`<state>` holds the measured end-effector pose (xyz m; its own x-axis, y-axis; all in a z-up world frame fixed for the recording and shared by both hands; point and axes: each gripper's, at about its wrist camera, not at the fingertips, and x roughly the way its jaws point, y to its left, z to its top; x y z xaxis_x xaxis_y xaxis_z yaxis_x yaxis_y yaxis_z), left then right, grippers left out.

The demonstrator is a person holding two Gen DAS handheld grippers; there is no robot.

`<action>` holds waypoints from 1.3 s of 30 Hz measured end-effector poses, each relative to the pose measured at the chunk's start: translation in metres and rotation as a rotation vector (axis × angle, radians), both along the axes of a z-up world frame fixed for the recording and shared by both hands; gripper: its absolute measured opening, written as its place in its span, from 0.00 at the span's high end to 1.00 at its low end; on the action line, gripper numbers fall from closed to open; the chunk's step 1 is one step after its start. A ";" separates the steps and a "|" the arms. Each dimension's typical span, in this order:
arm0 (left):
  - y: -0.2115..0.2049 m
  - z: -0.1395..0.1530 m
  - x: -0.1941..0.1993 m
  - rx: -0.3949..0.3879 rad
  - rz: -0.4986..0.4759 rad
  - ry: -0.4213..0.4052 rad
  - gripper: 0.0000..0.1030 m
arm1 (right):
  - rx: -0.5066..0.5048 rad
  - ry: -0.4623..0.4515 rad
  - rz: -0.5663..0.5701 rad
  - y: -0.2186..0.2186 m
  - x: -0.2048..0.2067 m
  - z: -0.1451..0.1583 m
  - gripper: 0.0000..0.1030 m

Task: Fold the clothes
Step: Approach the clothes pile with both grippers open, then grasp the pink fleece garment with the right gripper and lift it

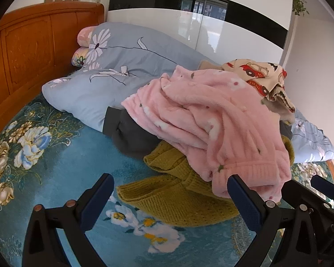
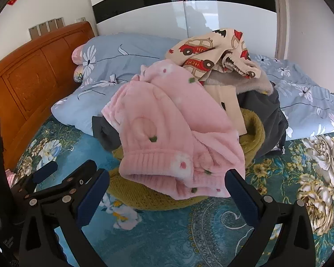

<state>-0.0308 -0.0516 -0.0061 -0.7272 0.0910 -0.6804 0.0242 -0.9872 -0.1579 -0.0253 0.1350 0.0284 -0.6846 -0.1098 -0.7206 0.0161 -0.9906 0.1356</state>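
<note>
A heap of clothes lies on the bed. A fluffy pink garment is on top, over a mustard knit sweater and dark grey clothes. A cream garment with red cars sits at the back of the heap. My left gripper is open and empty, just in front of the mustard sweater. My right gripper is open and empty, its fingers flanking the pink garment's hem without holding it. The right gripper also shows at the right edge of the left wrist view.
The bed has a teal floral cover. A light blue flowered quilt is bunched behind the heap. A wooden headboard stands at the left and a white wardrobe behind.
</note>
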 end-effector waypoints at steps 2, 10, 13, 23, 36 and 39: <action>-0.002 -0.003 0.000 0.008 -0.005 -0.001 0.00 | -0.003 -0.002 0.000 -0.001 -0.001 -0.003 0.00; -0.014 -0.017 0.005 -0.059 -0.009 -0.008 0.00 | -0.042 0.028 -0.006 0.001 -0.005 -0.012 0.00; -0.025 -0.022 0.011 -0.107 -0.009 -0.034 0.00 | -0.109 -0.003 0.008 0.001 -0.008 -0.026 0.00; -0.101 -0.039 0.025 -0.024 0.194 -0.222 0.00 | -0.407 -0.052 -0.166 0.012 -0.050 -0.056 0.44; -0.141 0.020 0.094 0.097 0.282 -0.152 0.01 | -0.641 0.067 -0.104 0.036 -0.068 0.037 0.93; -0.150 0.031 0.110 0.165 0.295 -0.129 0.01 | -0.649 0.180 -0.049 0.052 -0.052 0.089 0.93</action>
